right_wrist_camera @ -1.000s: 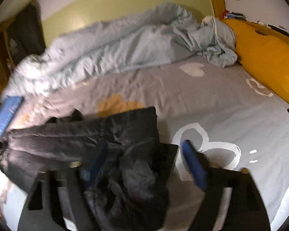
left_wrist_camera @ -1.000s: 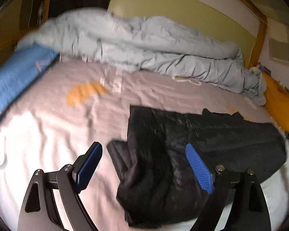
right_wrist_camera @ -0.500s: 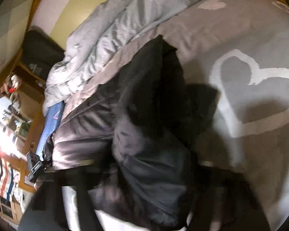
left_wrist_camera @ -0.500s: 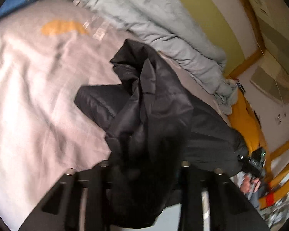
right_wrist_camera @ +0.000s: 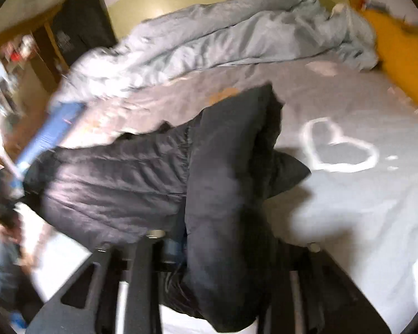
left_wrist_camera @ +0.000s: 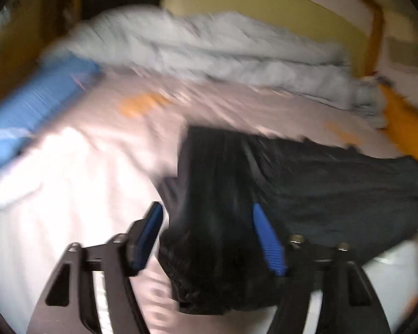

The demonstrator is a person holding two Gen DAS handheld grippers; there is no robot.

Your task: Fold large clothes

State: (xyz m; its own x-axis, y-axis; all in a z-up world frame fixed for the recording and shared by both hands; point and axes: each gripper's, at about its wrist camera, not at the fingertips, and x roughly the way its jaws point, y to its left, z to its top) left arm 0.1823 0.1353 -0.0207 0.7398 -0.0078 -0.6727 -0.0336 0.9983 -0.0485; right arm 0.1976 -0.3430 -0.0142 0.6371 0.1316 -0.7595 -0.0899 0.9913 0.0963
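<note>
both views are smeared by motion blur, the left wrist view worst: the grey duvet (left_wrist_camera: pixel 209 47) streaks sideways. bright light blows out the pale sheet (left_wrist_camera: pixel 69 172) at the near left. the black jacket (right_wrist_camera: pixel 225 183) reads as a dark mass with little detail and casts a soft shadow. fisheye curvature bends the edges, with black corners.

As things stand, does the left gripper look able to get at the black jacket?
Probably yes. The left gripper already straddles a bunched edge of the black jacket, jaws opening, with nothing between the gripper and the fabric on the bed sheet.
</note>
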